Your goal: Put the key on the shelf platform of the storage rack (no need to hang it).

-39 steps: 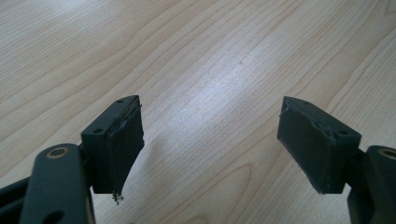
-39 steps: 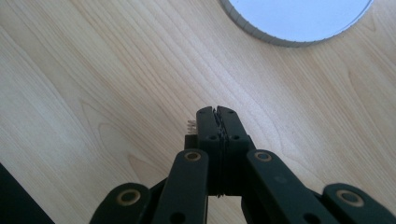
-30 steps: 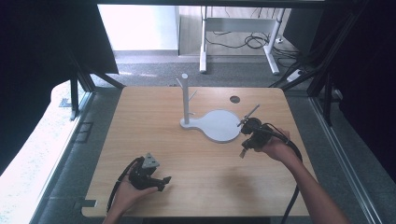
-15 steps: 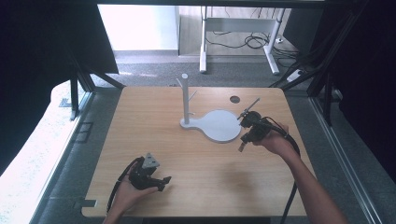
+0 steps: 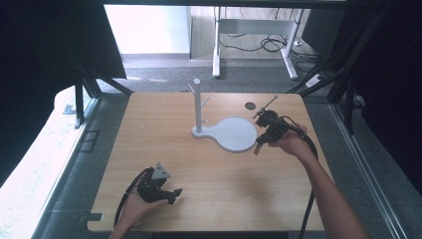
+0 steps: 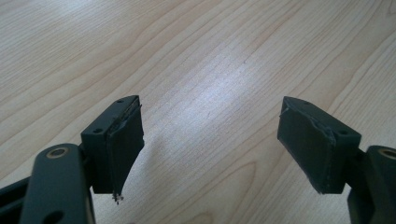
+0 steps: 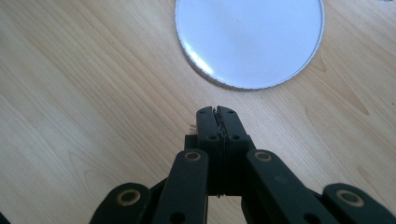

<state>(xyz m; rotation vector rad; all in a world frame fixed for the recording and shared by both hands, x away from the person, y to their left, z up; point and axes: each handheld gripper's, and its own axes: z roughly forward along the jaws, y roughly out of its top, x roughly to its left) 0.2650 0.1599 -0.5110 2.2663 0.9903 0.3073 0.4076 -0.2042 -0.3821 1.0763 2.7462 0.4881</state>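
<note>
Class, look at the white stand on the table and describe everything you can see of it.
The white stand looks like smooth matt plastic or painted metal. It has a flat round disc for a base, joined by a neck to a small foot that carries an upright post with short side pegs near the top. It lies flat on the wooden table, right of centre. The right gripper hovers at its right edge, jaws shut.

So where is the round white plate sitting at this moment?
In the high view the round white plate lies flat right of the table's middle, joined to the white post stand at its left, with the shut right gripper just off its right edge.
</note>
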